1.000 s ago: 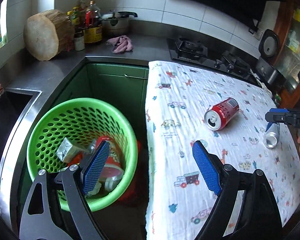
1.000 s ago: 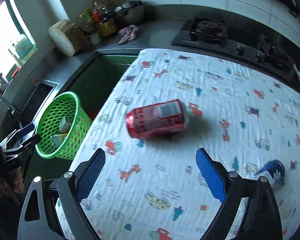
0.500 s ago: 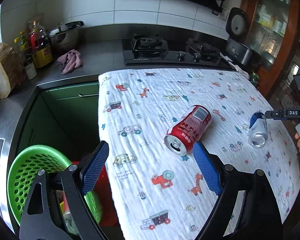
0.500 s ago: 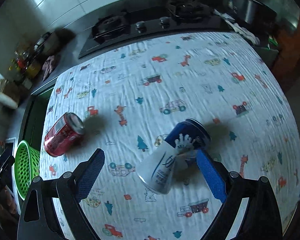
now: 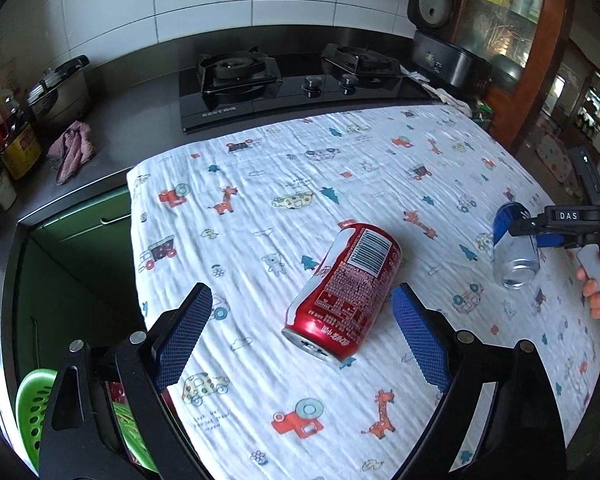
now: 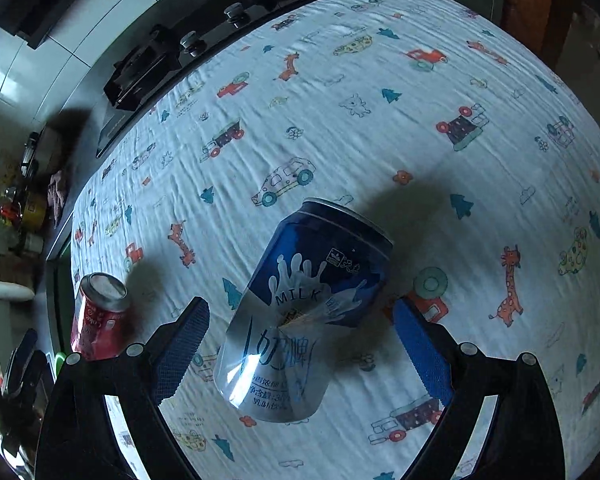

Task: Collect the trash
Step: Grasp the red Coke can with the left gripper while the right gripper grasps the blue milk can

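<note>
The red can point(image 5: 343, 294) lies on its side on the cloth-covered surface point(image 5: 260, 184), open end toward the camera, between the opening left tongs point(image 5: 302, 334). The blue-and-silver milk can point(image 6: 300, 312) lies likewise between the spread right tongs point(image 6: 302, 350), untouched.

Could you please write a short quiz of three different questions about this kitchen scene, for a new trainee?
1. True or false: the red can stands upright on the printed cloth.
2. Which can lies between the fingers of the right gripper? A: the red can. B: the blue and silver milk can. C: none.
3. Fill in: the left gripper is ____ , its pads not touching the red can.

Key
1. False, it lies on its side.
2. B.
3. Open; its jaws are opening further.
</note>
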